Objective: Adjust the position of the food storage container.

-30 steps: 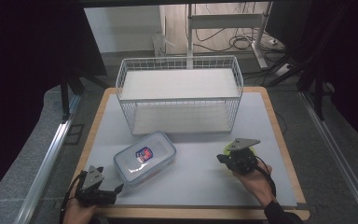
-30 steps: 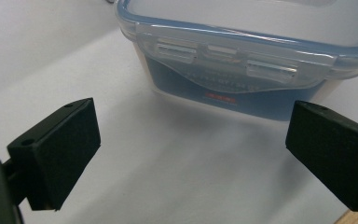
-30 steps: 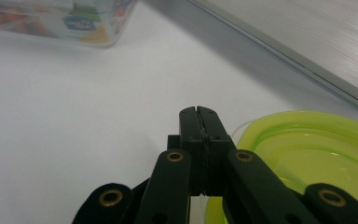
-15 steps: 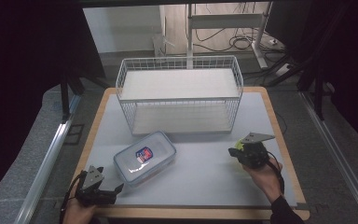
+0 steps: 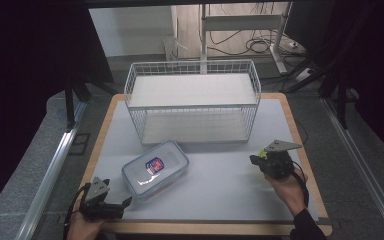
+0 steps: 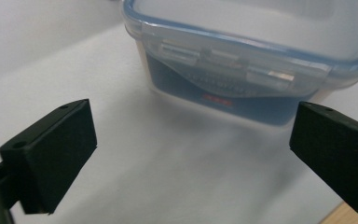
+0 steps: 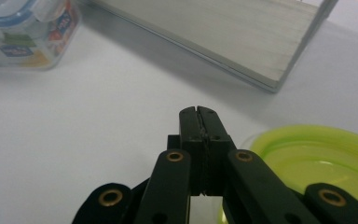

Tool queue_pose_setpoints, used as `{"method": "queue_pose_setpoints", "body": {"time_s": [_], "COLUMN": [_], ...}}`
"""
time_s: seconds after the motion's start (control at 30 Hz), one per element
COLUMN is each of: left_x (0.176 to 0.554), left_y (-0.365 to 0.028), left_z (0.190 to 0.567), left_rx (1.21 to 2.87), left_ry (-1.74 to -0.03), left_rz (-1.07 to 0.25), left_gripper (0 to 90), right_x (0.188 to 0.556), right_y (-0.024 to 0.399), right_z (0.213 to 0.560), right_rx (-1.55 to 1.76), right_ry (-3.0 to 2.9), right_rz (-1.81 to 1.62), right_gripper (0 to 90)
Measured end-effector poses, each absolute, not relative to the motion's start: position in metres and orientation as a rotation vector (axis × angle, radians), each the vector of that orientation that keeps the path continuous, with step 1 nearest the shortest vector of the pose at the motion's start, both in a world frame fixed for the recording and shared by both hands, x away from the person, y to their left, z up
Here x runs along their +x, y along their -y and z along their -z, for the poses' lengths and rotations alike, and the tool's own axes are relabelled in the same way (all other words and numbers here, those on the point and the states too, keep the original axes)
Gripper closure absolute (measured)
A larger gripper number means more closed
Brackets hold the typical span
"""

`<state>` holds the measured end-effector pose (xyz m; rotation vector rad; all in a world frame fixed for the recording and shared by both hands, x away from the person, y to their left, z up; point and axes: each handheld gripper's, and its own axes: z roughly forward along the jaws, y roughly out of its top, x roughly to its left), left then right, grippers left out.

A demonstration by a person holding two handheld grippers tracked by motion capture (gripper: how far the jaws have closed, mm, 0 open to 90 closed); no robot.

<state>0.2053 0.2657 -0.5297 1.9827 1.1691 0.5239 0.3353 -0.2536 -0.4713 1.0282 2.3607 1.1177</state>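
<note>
Your left gripper (image 6: 191, 154) stands spread wide, squared to the latched food container (image 5: 155, 169) as if to straddle it, while your right gripper (image 7: 199, 114) is clenched empty beside a green lid (image 7: 317, 158).

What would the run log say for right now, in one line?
left gripper: open, facing food box | right gripper: shut, empty, beside green lid | wire basket: behind

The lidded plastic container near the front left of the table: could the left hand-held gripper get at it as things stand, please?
Probably yes. The left hand-held gripper has its jaws wide open, pointing at the lidded plastic container, with bare table between them.
</note>
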Motion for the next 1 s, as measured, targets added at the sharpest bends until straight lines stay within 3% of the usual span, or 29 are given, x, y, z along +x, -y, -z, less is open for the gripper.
{"method": "queue_pose_setpoints", "body": {"time_s": [0.1, 0.33, 0.43, 0.6, 1.0], "left_x": [0.206, 0.218, 0.223, 0.233, 0.277], "left_y": [-0.265, -0.265, -0.266, -0.266, -0.240], "left_z": [0.528, 0.525, 0.525, 0.526, 0.523], "left_rx": [1.979, 1.942, 1.925, 1.901, 1.952], "left_ry": [-1.210, -1.294, -1.301, -1.310, -1.264], "left_rz": [-0.526, -0.457, -0.435, -0.407, -0.427], "left_gripper": [9.2, 64.6, 78.4, 85.0, 85.7], "right_x": [0.334, 0.332, 0.333, 0.335, 0.342], "right_y": [0.248, 0.234, 0.227, 0.214, 0.196], "right_z": [0.472, 0.473, 0.475, 0.479, 0.487], "right_rx": [1.015, 0.991, 0.981, 0.968, 0.969], "right_ry": [-2.369, -2.387, -2.399, -2.416, -2.441], "right_rz": [-1.127, -1.148, -1.154, -1.160, -1.161], "right_gripper": [89.6, 89.6, 89.6, 89.6, 89.5]}}
